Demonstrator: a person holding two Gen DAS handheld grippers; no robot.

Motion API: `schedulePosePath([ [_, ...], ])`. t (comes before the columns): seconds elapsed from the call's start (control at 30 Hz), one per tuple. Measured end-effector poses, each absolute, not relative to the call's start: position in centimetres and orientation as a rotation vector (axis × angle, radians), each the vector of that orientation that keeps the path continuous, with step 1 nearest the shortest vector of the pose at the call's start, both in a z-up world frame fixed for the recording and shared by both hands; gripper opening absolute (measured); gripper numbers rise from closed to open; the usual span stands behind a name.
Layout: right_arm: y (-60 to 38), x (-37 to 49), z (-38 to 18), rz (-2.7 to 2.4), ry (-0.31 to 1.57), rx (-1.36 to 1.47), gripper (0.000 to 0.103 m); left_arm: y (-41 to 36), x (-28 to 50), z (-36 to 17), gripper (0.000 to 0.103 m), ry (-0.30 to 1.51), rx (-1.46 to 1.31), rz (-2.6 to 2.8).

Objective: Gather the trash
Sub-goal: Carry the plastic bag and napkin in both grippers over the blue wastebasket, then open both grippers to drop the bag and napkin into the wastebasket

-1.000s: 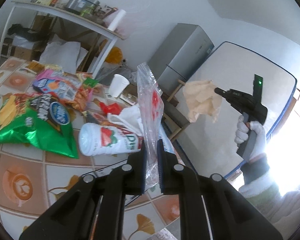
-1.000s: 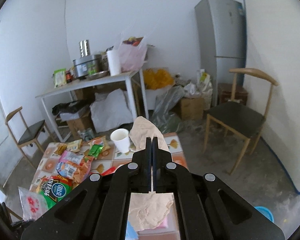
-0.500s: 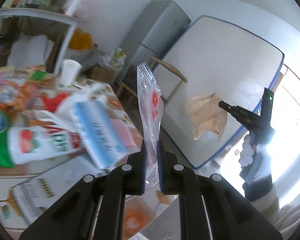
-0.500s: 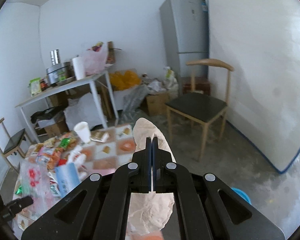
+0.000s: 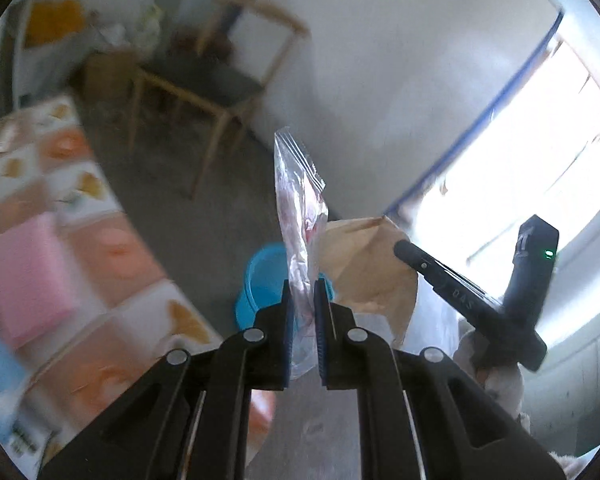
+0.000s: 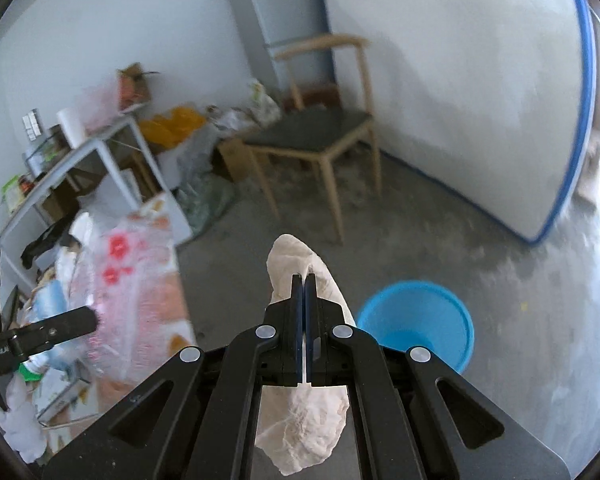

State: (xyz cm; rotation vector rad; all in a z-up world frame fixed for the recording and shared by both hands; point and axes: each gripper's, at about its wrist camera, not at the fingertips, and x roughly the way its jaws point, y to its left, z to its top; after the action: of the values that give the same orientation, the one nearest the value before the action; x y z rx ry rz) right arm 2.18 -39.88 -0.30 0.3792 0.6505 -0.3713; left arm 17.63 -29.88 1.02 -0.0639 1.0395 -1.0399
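My left gripper [image 5: 301, 288] is shut on a clear plastic zip bag [image 5: 298, 200] with red print, held upright in the air; the bag also shows in the right wrist view [image 6: 128, 280]. My right gripper [image 6: 304, 284] is shut on a crumpled beige paper napkin [image 6: 300, 432], which also shows in the left wrist view [image 5: 364, 272]. A blue bucket [image 6: 416, 320] stands on the concrete floor just right of and below the napkin; in the left wrist view the bucket [image 5: 260, 280] sits behind the zip bag.
A low table with patterned tiles [image 5: 76, 248] carrying packets and a pink pack [image 5: 24, 276] lies to the left. A wooden chair [image 6: 320, 140] stands by a leaning mattress [image 6: 480, 100]. A fridge [image 6: 276, 12] and a cluttered white shelf [image 6: 80, 152] stand behind.
Both grippers have swung away from the table to the right and down toward the floor. The blue bucket has come into view close below them. Both still hold their items.
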Motion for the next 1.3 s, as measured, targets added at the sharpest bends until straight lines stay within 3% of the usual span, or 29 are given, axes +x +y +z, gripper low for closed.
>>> schedulePosePath([
  [0.27,-46.3,3.1,-7.1,-0.448,0.766,0.542,0.0,-43.5,18.6,-6.5,0.009,1.238,0.167,-1.066],
  [0.5,-51.7,4.0,-10.9,-0.51,0.791,0.657,0.0,-50.6,20.7,-11.6,0.01,1.309,0.174,-1.026],
  [0.57,-53.1,4.5,-12.1,-0.515,0.8,0.683,0.005,-51.5,21.2,-12.4,0.021,1.294,0.15,-1.013],
  [0.6,-53.9,4.8,-12.8,-0.529,0.8,0.7,0.006,-52.7,21.4,-13.1,0.042,1.28,0.145,-0.988],
  [0.63,-54.5,4.9,-13.4,-0.536,0.799,0.711,0.014,-53.2,21.6,-13.4,0.051,1.259,0.147,-0.961],
  [0.67,-55.2,5.2,-14.5,-0.535,0.81,0.731,0.027,-53.9,21.2,-13.4,0.052,1.24,0.148,-0.951],
  [0.73,-55.9,5.0,-15.6,-0.569,0.824,0.746,0.033,-54.3,21.0,-13.6,0.054,1.211,0.161,-0.95],
  [0.97,-57.0,2.5,-16.5,-0.612,0.789,0.786,0.033,-53.1,20.1,-11.5,0.054,1.132,0.152,-1.005],
  [1.2,-56.7,1.1,-13.9,-0.581,0.718,0.746,0.033,-47.8,19.2,-4.0,0.055,1.003,0.071,-1.091],
  [1.3,-55.0,0.1,-11.2,-0.556,0.679,0.69,0.044,-43.6,17.9,-0.1,0.06,0.887,0.054,-1.108],
])
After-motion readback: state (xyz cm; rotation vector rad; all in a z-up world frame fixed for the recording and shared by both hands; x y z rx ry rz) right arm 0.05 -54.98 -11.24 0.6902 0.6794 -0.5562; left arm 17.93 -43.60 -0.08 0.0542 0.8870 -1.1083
